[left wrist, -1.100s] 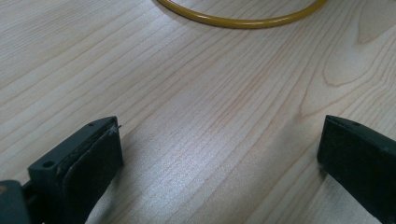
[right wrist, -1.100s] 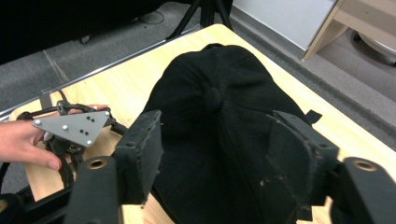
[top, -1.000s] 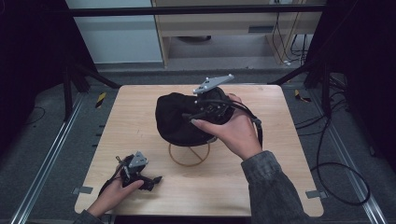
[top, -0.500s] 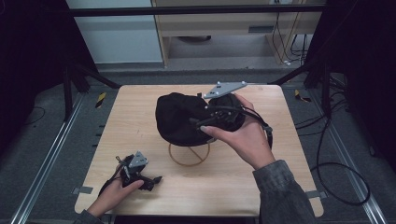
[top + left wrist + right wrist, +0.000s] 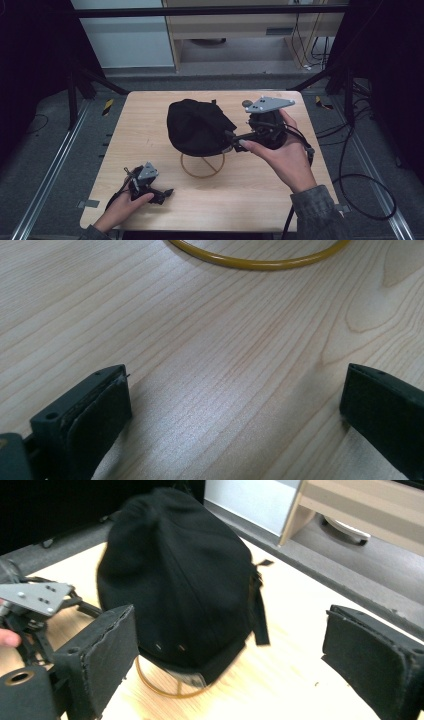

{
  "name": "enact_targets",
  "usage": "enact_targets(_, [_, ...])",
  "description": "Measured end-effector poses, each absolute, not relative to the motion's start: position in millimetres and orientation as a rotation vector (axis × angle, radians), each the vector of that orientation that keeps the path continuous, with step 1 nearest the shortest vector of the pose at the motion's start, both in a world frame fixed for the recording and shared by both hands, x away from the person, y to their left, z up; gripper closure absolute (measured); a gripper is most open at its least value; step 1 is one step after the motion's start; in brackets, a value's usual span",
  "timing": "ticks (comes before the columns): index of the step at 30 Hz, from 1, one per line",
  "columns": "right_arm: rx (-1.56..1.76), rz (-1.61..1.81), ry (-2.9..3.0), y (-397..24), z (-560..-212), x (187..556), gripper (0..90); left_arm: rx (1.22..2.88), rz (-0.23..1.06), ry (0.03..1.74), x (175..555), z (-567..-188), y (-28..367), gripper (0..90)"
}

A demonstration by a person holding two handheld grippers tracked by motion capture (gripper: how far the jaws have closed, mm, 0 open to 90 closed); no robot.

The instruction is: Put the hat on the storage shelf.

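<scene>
High view: we see black cap [image 5: 197, 127] sitting on yellow wire stand [image 5: 202, 165] mid-table, right gripper [image 5: 231, 141] just beside it, placing seemingly done.
Left gripper view: left gripper [image 5: 225, 412] jaws apart, empty, low over table [image 5: 210, 335].
Right gripper view: jaws apart, cap free between them.

One black cap [image 5: 197, 127] is counted on the table [image 5: 150, 120], along with one yellow wire stand [image 5: 202, 167] (a ring beneath the cap). Two grippers are seen: left gripper [image 5: 162, 192], right gripper [image 5: 231, 141].
</scene>
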State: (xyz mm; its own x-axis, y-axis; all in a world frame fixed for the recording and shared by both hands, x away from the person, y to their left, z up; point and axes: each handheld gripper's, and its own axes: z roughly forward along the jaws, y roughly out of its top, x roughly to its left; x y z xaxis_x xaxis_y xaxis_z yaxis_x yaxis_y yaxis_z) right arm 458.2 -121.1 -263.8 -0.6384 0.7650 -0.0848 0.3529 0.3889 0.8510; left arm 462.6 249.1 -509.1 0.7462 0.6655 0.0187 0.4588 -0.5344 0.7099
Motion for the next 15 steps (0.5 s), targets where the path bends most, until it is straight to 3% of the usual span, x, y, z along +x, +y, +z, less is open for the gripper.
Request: enact_targets(15, [1.057,1.152,2.146,-159.2,-316.3,439.2,6.7,2.236,0.375,0.840,462.3,-508.9,249.2,0.0])
